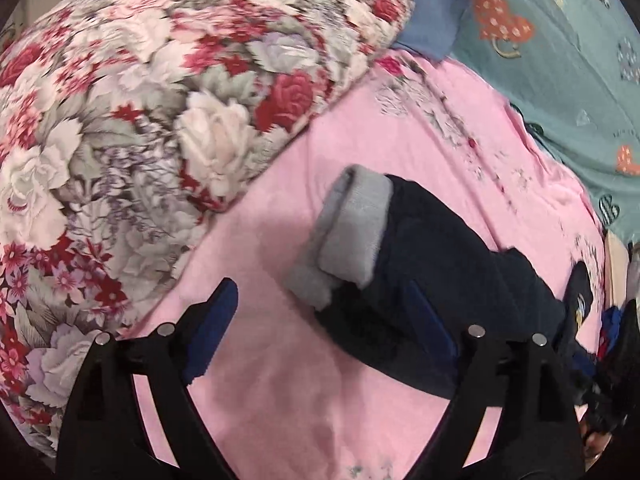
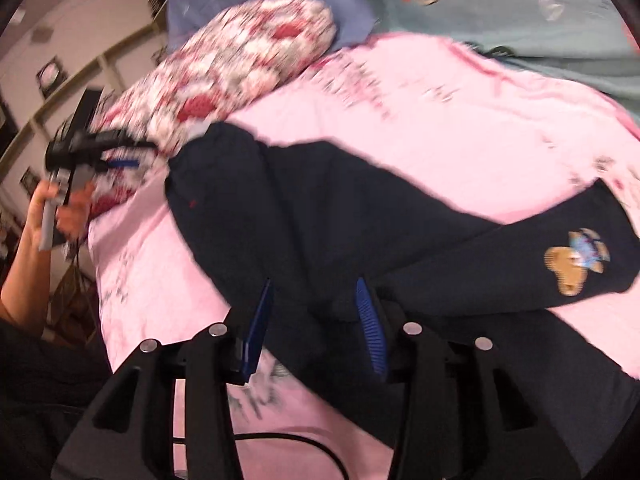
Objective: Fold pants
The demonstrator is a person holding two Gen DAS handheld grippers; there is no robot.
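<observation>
Here the navy fleece-lined pants (image 2: 320,208) lie loosely on the pink bedsheet (image 1: 400,128), beside the floral quilt (image 1: 140,100). Left gripper (image 1: 324,316) and right gripper (image 2: 316,312) are both spread, holding nothing. Fabric appears soft, thick, limp; pinch the grey-lined waistband (image 1: 352,224).

Floral quilt (image 1: 120,128) on pink sheet (image 1: 280,380); teal heart-print fabric (image 1: 560,60) beyond

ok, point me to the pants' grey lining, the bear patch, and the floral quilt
grey lining (image 1: 352,220), left wrist view, on the turned-out fleece cuff
bear patch (image 2: 574,266), right wrist view, on the embroidered bear's body
floral quilt (image 1: 132,128), left wrist view, middle of the rolled quilt's top
</observation>
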